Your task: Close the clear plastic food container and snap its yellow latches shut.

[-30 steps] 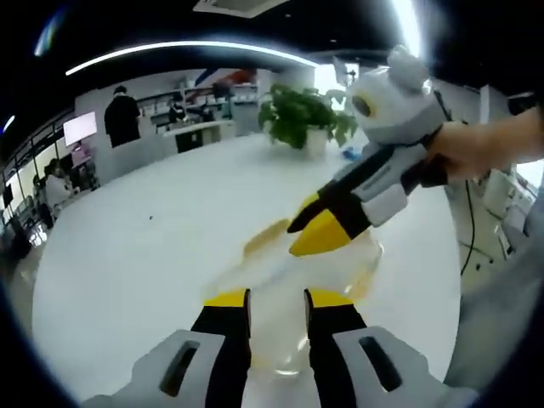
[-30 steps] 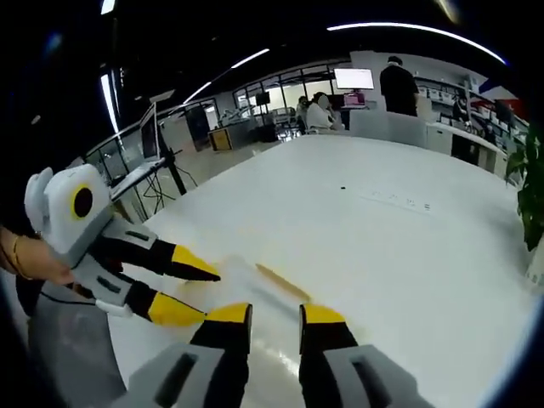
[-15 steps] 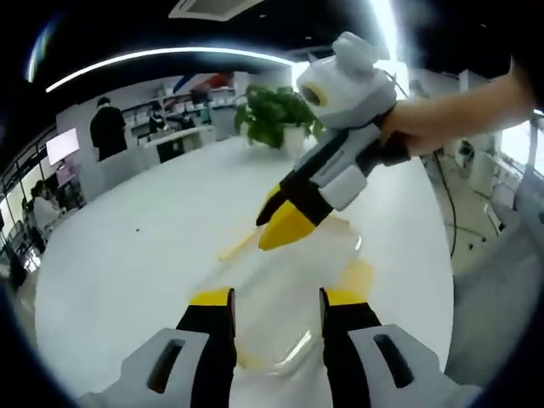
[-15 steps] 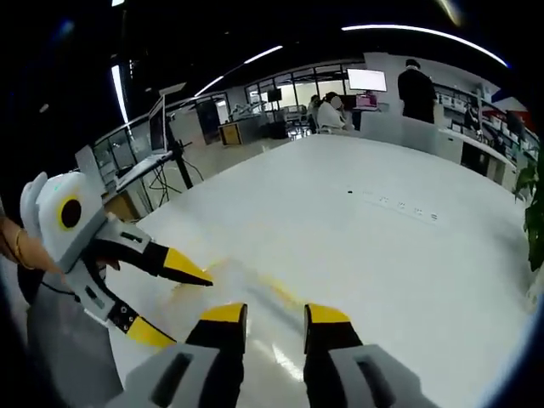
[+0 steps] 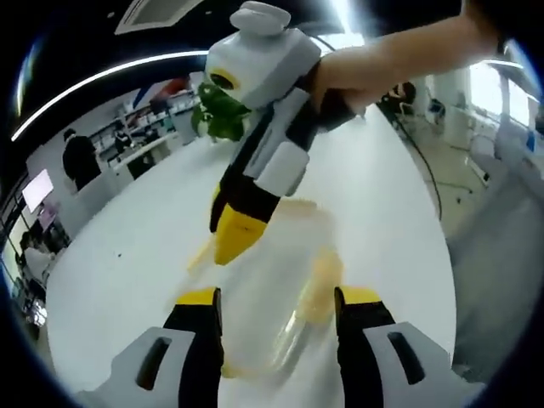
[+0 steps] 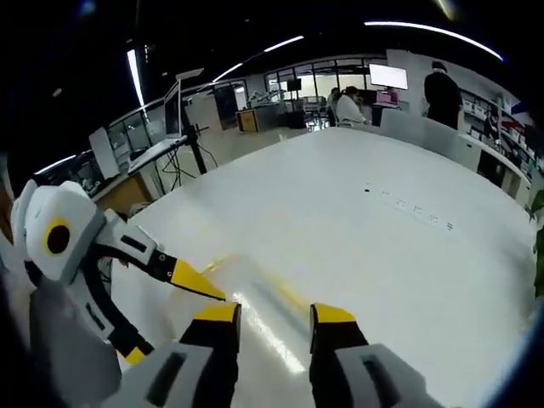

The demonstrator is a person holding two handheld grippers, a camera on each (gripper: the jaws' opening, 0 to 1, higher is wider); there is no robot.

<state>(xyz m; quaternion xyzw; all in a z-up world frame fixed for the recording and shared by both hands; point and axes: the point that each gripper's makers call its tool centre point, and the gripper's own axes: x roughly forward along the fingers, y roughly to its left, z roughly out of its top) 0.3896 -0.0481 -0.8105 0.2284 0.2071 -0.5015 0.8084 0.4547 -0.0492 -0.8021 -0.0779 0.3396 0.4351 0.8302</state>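
With the container (image 5: 280, 297) on the white surface (image 5: 136, 255) between the spread left tongs (image 5: 276, 299), the right tongs (image 6: 272, 313), also spread, should press straight down on a latch (image 5: 321, 280).

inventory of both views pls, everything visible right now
clear plastic food container: 1, clear, on the white table between the left gripper's jaws
yellow latches: at least 2 seen, yellow, on container sides; blurred
white table: 1, white, large
potted plant: 1, green, far table end
people: several, background
monitor: 1, lit, background
person's arm: 1, holding right gripper
left gripper: 1, open, astride container
right gripper: 1, open, over container
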